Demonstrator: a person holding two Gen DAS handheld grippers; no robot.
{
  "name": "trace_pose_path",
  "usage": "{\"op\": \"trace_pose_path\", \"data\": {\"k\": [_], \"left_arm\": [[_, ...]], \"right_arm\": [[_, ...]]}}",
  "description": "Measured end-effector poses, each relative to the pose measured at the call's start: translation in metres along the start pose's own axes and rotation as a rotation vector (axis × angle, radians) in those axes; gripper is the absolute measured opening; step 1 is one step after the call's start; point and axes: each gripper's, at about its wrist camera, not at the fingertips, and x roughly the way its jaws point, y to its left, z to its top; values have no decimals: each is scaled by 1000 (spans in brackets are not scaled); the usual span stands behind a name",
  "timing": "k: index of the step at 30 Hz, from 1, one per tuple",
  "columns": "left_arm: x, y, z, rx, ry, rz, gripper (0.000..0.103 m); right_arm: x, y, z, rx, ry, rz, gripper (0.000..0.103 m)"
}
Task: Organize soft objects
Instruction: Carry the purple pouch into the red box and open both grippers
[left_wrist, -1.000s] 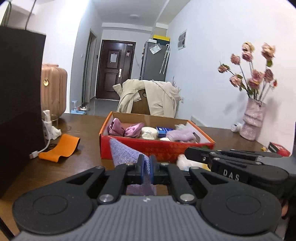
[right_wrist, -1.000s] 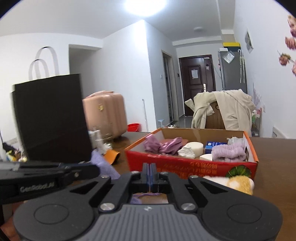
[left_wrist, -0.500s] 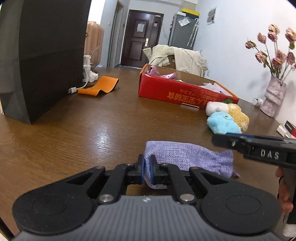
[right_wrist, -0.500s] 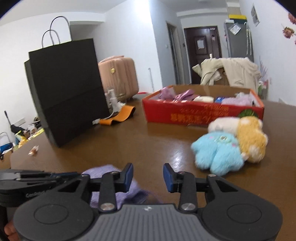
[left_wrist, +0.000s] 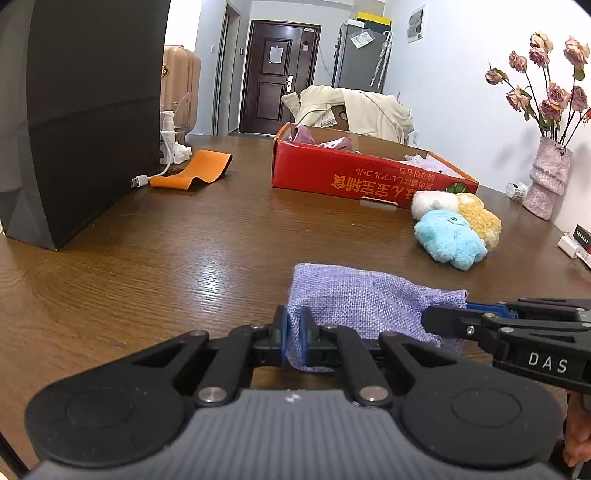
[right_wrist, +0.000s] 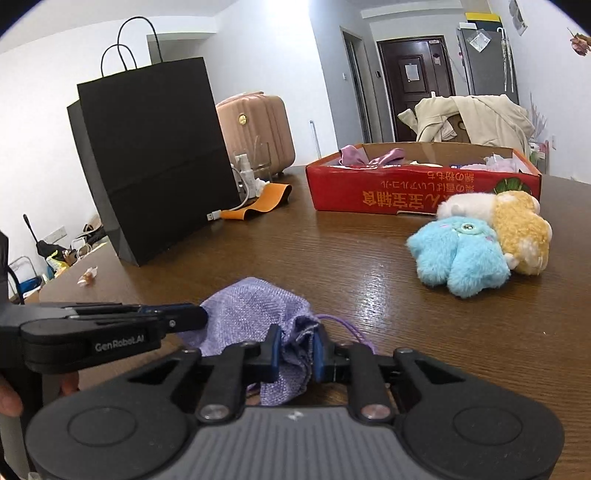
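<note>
A purple woven drawstring pouch (left_wrist: 362, 295) lies on the brown wooden table (left_wrist: 166, 251). My left gripper (left_wrist: 293, 338) is shut on its closed end. My right gripper (right_wrist: 295, 349) is shut on the pouch (right_wrist: 255, 302) at its open, bunched end; the right gripper also shows from the side in the left wrist view (left_wrist: 443, 319). The left gripper shows at the left in the right wrist view (right_wrist: 192, 318). A blue plush toy (right_wrist: 458, 254) and a yellow-white plush toy (right_wrist: 517, 225) lie together ahead on the right.
A red cardboard box (left_wrist: 362, 175) with soft items stands at the back. A tall black paper bag (right_wrist: 155, 158) stands on the left, with an orange band (left_wrist: 195, 171), a cable and a bottle beside it. A vase of flowers (left_wrist: 546, 177) stands far right.
Both grippers came down from in front of the box to the table with the pouch. The right gripper opened half a second ago and has now shut on the pouch's open end.
</note>
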Motion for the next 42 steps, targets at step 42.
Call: {"op": "trace_pose_path", "data": {"k": [42], "left_arm": [[197, 4, 203, 106, -131, 11, 30]], "right_arm": [[213, -132, 212, 58, 174, -79, 18]]}}
